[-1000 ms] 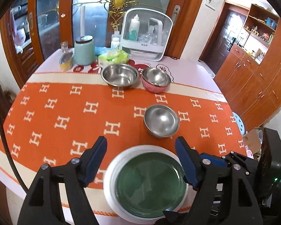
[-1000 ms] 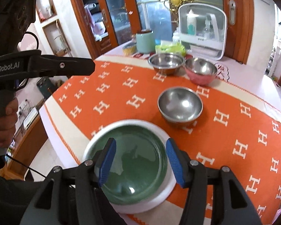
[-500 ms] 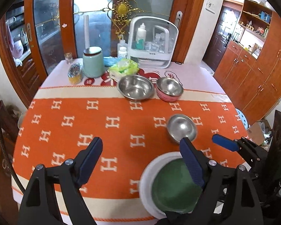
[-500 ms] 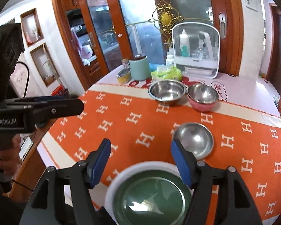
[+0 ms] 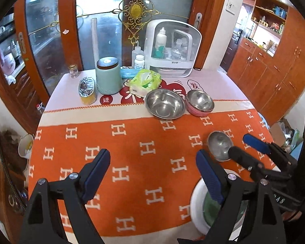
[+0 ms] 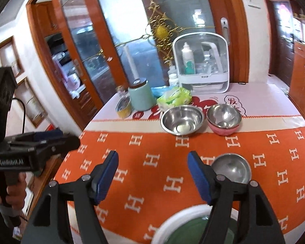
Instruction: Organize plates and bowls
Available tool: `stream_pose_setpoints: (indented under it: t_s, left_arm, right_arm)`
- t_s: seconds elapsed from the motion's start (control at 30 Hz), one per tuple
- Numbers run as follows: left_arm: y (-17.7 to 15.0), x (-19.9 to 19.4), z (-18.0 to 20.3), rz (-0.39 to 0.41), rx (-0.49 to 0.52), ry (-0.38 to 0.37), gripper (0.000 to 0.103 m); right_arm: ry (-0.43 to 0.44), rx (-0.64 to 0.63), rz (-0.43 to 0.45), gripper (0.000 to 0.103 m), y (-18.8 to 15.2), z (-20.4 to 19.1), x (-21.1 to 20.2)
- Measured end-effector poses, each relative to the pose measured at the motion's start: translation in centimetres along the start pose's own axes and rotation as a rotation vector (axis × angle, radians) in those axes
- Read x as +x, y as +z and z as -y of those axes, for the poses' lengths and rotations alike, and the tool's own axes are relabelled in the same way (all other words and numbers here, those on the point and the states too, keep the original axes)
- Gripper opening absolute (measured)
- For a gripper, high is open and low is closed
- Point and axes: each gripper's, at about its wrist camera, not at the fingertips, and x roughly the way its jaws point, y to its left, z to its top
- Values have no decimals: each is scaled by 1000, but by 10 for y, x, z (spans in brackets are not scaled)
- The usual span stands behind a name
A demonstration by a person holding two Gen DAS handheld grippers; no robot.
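Observation:
A green plate lies on a white plate (image 5: 196, 209) at the table's near edge; both show in the right wrist view (image 6: 172, 221). A small steel bowl (image 5: 219, 145) (image 6: 231, 167) stands just beyond them. A large steel bowl (image 5: 164, 103) (image 6: 182, 120) and a steel bowl nested in a pink bowl (image 5: 200, 103) (image 6: 223, 119) stand farther back. My left gripper (image 5: 152, 174) is open and empty above the orange cloth, left of the plates. My right gripper (image 6: 152, 178) is open and empty above the plates; it shows in the left wrist view (image 5: 246, 148).
At the back stand a green canister (image 5: 108, 77), a foil-lidded yellow cup (image 5: 87, 91), a tissue pack (image 5: 146, 81), a small glass jar (image 5: 73, 71) and a white storage box (image 5: 171, 48). Glass doors close the far side; wooden cabinets stand right.
Both grippers have risen and pulled back from the plates. The left one has shifted left, so the plates now sit at its lower right. Nothing on the table moved.

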Motion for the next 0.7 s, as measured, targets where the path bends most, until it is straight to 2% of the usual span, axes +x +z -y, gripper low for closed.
stream_pose_setpoints:
  t_s: [0.17,0.47,0.7]
  left_arm:
    - [21,16,-23,-29,37,-7,85]
    - [71,54,-68,-90,-41,-88,85]
    - [108,93,-91,-103,-61,-84,85]
  right_arm:
    - [-35,56,21,71,17,-8,14]
    - [-147,113,34,72,50,-5,43]
    - [-210,126,40,72,72,10,70]
